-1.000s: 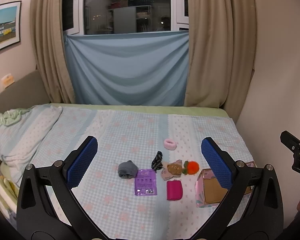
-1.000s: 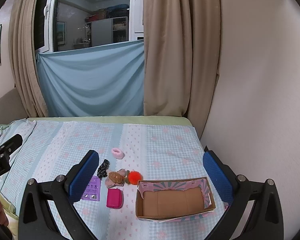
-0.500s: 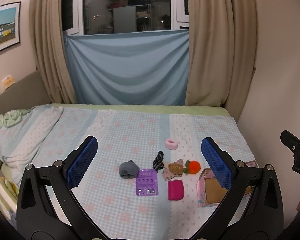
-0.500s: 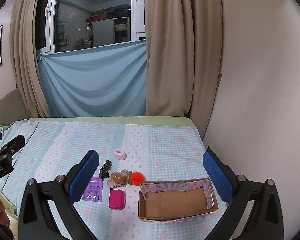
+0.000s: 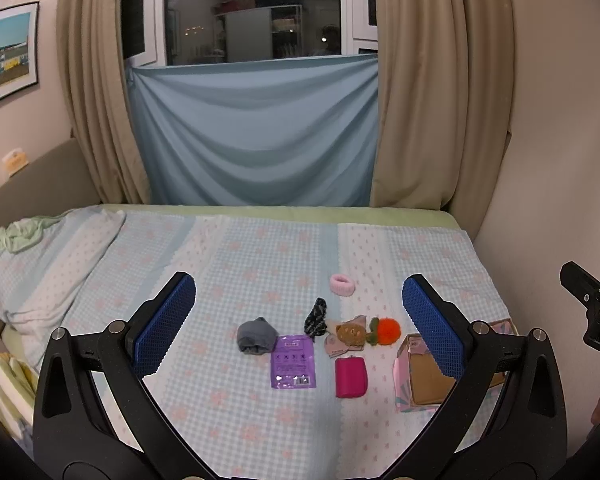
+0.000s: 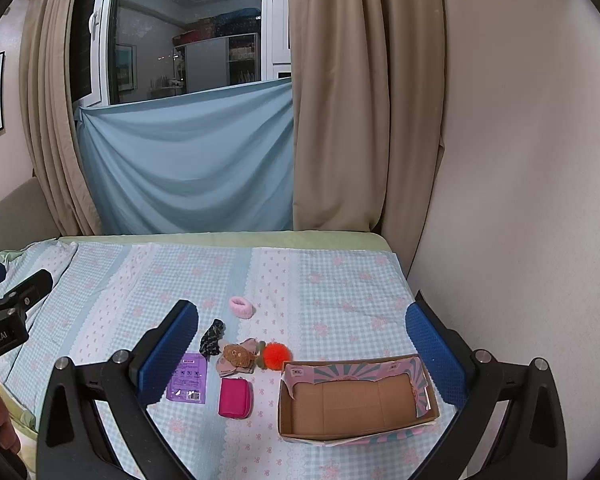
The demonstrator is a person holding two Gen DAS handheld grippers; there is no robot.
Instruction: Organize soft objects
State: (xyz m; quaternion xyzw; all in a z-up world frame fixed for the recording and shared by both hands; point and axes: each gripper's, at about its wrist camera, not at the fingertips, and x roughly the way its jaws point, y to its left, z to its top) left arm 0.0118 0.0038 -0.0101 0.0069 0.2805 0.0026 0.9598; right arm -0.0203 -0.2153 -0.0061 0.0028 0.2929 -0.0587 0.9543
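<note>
- Against the views of a second ago, very little is altered: in both wrist views the small things on the bed (image 5: 260, 264) are shifted slightly, which is read as a slow drift of both grippers and not as any movement of the things themselves.
- The left gripper (image 5: 298, 320) is held above the bed with its fingers (image 5: 166, 322) wide apart and nothing between them.
- The right gripper (image 6: 302, 350) is likewise kept spread and empty, with the cardboard box (image 6: 356, 400) framed between its fingers (image 6: 168, 354).
- The box is seen open and empty, so no soft thing has yet been put away.
- The things to be sorted lie in a loose cluster just left of the box: a grey cloth bundle (image 5: 256, 336), a purple packet (image 5: 293, 366), a dark scrunchie (image 5: 316, 316), a brown plush piece (image 5: 350, 334), an orange pom-pom (image 5: 388, 329) and a magenta pouch (image 5: 351, 371).
- A pink hair band (image 5: 343, 284) is set apart, farther up the bed.
- The moment is judged to be the approach before a first pick; the task is at its very start.
</note>
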